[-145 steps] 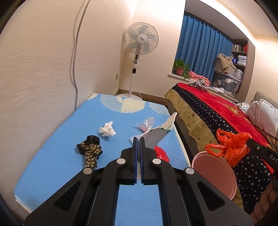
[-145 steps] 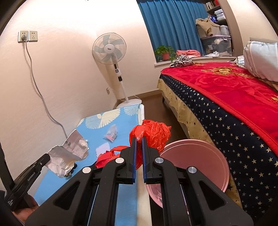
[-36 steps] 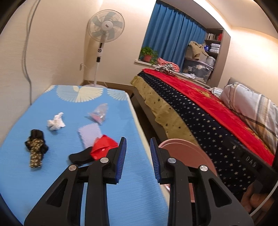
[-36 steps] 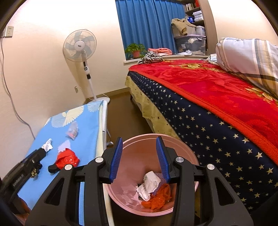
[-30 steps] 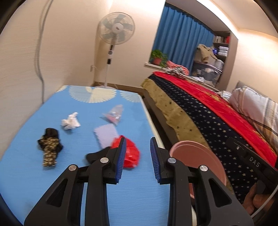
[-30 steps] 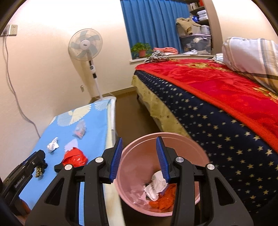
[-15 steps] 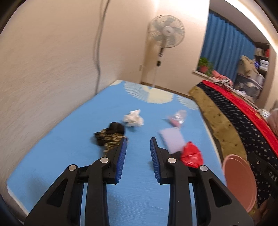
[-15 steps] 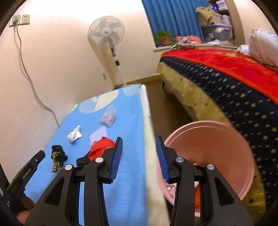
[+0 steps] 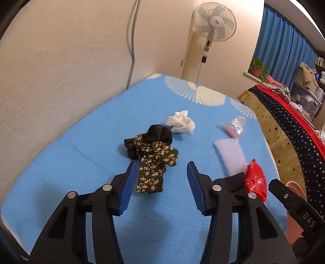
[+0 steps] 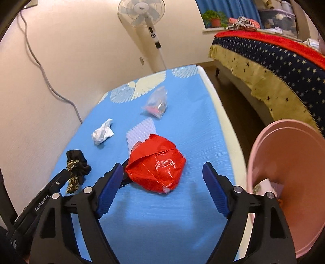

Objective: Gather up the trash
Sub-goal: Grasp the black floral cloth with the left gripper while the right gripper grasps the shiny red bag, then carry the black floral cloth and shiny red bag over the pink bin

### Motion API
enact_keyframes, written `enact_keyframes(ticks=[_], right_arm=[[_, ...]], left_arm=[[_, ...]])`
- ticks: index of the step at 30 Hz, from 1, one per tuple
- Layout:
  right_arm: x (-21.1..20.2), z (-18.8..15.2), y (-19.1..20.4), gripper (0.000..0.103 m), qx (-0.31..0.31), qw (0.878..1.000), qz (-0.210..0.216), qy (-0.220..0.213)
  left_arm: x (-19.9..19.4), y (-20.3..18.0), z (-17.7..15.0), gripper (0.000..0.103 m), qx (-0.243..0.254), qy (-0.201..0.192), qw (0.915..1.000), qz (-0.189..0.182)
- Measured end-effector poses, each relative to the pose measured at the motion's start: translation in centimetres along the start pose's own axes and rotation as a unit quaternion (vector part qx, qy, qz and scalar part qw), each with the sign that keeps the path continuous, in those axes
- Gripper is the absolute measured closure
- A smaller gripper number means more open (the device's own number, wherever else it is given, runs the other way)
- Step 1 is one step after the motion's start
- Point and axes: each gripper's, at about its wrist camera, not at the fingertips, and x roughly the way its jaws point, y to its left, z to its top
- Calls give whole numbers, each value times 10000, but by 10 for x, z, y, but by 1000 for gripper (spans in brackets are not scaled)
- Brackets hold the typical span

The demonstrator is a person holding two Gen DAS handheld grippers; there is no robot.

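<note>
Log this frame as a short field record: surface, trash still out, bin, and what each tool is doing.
surface: blue mat
trash on mat: red plastic bag; white tissue; clear packet; pale foam sheet; black floral cloth
bin: pink bin, right of the mat, some trash inside
left tool: opening, empty, aimed at the cloth
right tool: opening, empty, around the red bag, not gripping

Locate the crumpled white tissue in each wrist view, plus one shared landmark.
Left wrist: crumpled white tissue upper centre, just beyond the black floral cloth.
Right wrist: left of centre, beyond the same cloth.
Shared landmark: standing fan at the blue mat's far end.
</note>
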Motion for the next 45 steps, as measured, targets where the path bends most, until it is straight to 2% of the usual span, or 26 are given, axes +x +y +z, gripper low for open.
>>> enact_keyframes(ticks=[6,11,13,14,17,19,22,24,27,45], right_arm=[[28,4,8,14,-44,9996,69,272],[43,6,11,14,-88,9988,-93,483],[46,5,11,17,-102,9984,-158,541],[46,5,10,22,-108,9983,-167,553],[45,6,9,24,-138,9983,-146,544],[44,5,7,25,-131,9985,-147,520],[38,5,4,25,-99,9988,-144,463],[34,6,2,25,-86,9990,-159,397],[23,9,0,26,-82,9994,-164,280],[-44,9,-9,26,-149,9985,-440,-288]], left_arm=[[11,2,0,53,-34,197,9998,21],[18,1,0,53,29,287,9996,36],[20,3,0,53,-1,327,9994,60],[21,3,0,53,0,346,9994,73],[26,4,-1,53,-6,441,9990,89],[29,2,-1,58,32,504,9987,64],[31,2,-1,74,79,571,9983,72],[31,4,-1,92,65,594,9982,63],[26,2,1,97,110,524,9985,-59],[-22,-31,2,98,587,23,9973,-450]])
